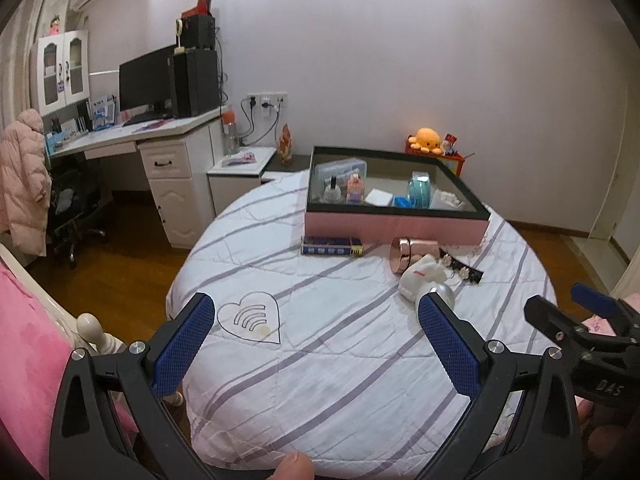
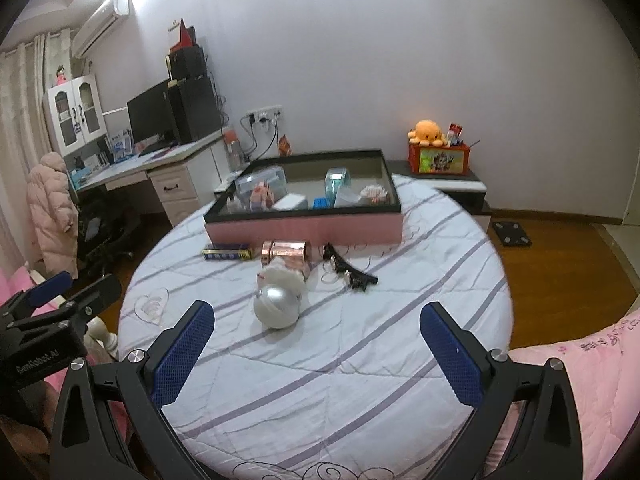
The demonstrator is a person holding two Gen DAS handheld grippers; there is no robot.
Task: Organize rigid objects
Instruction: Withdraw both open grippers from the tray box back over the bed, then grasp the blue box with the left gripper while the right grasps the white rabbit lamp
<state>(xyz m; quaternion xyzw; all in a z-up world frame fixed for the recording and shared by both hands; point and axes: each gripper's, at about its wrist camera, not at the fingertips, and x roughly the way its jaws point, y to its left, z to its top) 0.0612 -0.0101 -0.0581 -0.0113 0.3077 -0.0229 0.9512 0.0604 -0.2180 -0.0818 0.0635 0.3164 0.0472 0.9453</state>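
A pink box [image 1: 394,226] [image 2: 304,230] with a dark rim holds several small items on the round bed. In front of it lie a blue-and-yellow flat box [image 1: 331,246] [image 2: 227,253], a rose-gold cylinder [image 1: 414,252] [image 2: 286,252], a white toy [image 1: 420,278] [image 2: 282,276], a silver ball [image 2: 277,306] [image 1: 444,292] and a black hair clip [image 1: 464,270] [image 2: 350,270]. My left gripper [image 1: 316,322] is open and empty above the bedspread, short of the objects. My right gripper [image 2: 316,328] is open and empty, just short of the silver ball.
The striped white bedspread [image 1: 320,360] covers the round bed. A desk with a monitor [image 1: 148,80] stands at the back left, a chair with a pink coat [image 1: 22,176] beside it. A nightstand [image 2: 452,184] holds a red box with an orange plush. A pink quilt [image 2: 580,368] lies right.
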